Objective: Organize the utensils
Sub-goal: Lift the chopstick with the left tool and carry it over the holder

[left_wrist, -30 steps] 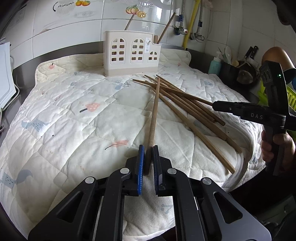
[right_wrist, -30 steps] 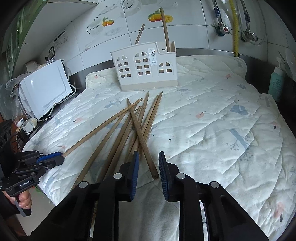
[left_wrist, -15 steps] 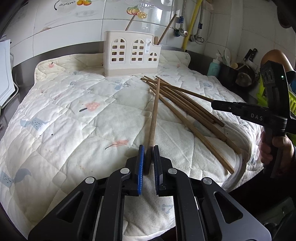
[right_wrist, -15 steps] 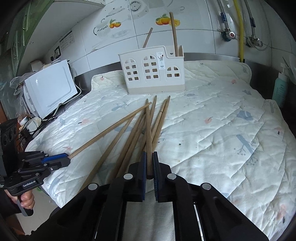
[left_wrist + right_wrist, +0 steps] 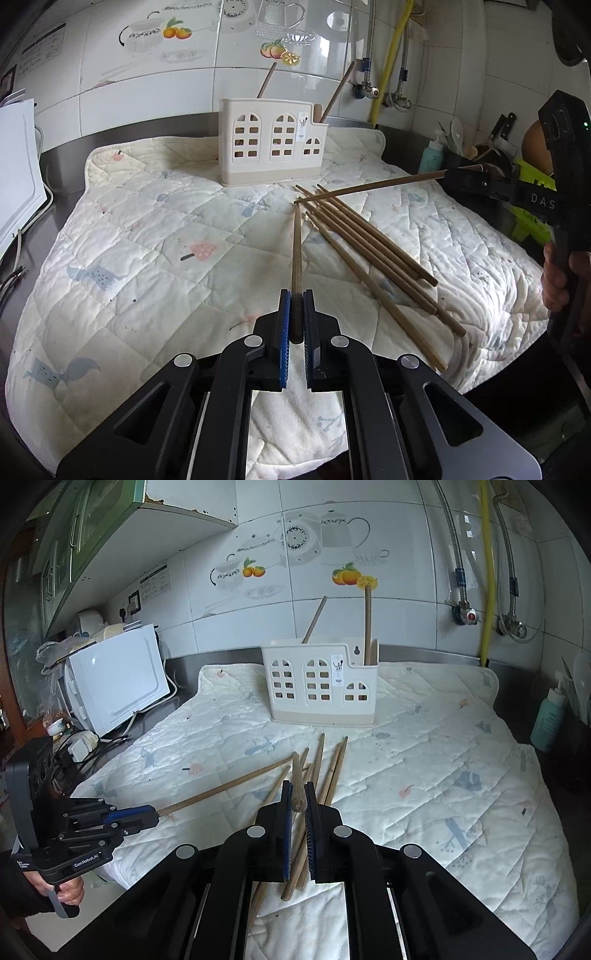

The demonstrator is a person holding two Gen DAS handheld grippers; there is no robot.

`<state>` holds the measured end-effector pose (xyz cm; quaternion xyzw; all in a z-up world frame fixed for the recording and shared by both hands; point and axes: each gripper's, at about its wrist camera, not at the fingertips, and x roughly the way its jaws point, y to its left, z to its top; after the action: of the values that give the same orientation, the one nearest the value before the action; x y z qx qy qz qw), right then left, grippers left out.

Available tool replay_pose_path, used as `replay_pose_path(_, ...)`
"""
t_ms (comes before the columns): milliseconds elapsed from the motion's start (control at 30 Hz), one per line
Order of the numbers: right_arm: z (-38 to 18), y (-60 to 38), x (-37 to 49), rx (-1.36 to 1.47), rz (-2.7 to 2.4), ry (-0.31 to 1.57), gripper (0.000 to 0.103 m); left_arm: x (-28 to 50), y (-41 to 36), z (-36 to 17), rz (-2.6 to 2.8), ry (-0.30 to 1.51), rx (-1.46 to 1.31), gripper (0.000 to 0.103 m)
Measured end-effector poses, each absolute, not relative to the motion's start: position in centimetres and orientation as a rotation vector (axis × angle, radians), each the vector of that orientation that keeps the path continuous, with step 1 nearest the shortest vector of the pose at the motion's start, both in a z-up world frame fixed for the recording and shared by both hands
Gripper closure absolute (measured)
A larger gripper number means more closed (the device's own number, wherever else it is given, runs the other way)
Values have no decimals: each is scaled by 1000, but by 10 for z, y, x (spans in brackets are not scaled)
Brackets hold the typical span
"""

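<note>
Left gripper (image 5: 295,306), angled down over the white quilted mat (image 5: 147,258), jaws clamped on the butt of one long brown wooden chopstick (image 5: 296,251) pointing ahead. Right gripper (image 5: 298,801) likewise pinches its own chopstick (image 5: 296,775), raised off the mat. Loose chopsticks (image 5: 373,251) lie between both grippers and the cream plastic utensil holder (image 5: 271,147) beyond.
</note>
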<state>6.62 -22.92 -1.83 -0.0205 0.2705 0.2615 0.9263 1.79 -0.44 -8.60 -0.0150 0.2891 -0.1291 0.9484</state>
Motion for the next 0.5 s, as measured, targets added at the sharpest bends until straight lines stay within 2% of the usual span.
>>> replay_pose_path(500, 65, -215, 105, -102, 603, 516, 97, 48, 12, -22, -246, 489, -83, 98)
